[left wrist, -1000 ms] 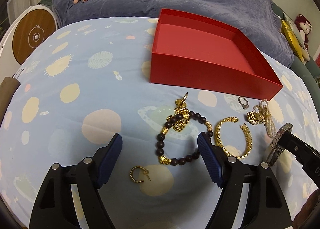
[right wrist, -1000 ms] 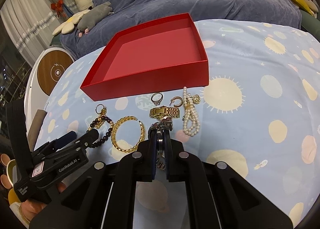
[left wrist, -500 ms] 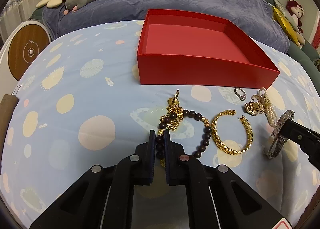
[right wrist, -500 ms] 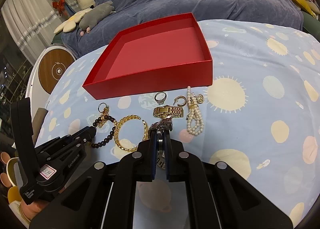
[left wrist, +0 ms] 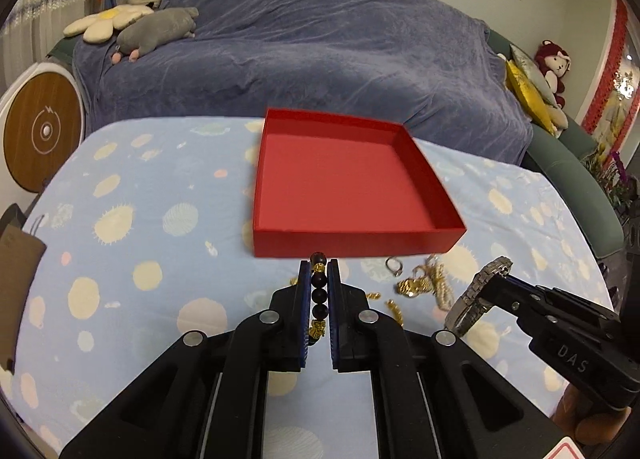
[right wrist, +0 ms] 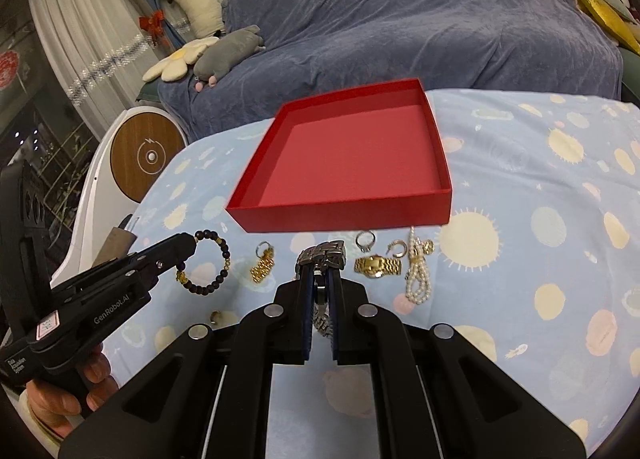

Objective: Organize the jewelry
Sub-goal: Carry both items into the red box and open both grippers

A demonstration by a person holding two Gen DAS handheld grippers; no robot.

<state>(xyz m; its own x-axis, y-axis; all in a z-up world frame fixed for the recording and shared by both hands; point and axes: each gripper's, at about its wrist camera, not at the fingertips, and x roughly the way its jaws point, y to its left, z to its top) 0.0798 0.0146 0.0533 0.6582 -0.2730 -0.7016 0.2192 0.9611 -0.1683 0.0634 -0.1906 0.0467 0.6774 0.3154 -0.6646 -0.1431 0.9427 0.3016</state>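
The open red box (left wrist: 348, 237) (right wrist: 344, 215) sits empty on the spotted blue cloth. My left gripper (left wrist: 319, 271) (right wrist: 188, 241) is shut on a dark bead bracelet (left wrist: 319, 299) (right wrist: 216, 267), which hangs clear of the cloth. My right gripper (right wrist: 320, 275) (left wrist: 490, 283) is shut on a silver watch (right wrist: 322, 255) (left wrist: 476, 295), also lifted. On the cloth before the box lie a ring (right wrist: 365, 239), a hoop earring (right wrist: 398, 247), a gold watch (right wrist: 378, 266), a pearl strand (right wrist: 418, 277) and a gold chain piece (right wrist: 262, 265).
A small gold earring (right wrist: 216, 315) lies nearer me on the cloth. A sofa under a blue-grey throw (left wrist: 320, 47) with plush toys stands behind the table. A white round device with a wooden disc (left wrist: 42, 133) stands at the left edge.
The left gripper's jaws closed on the bead bracelet and lifted it off the cloth. The right gripper, still shut on the silver watch, rose with it. Both views now look from higher up.
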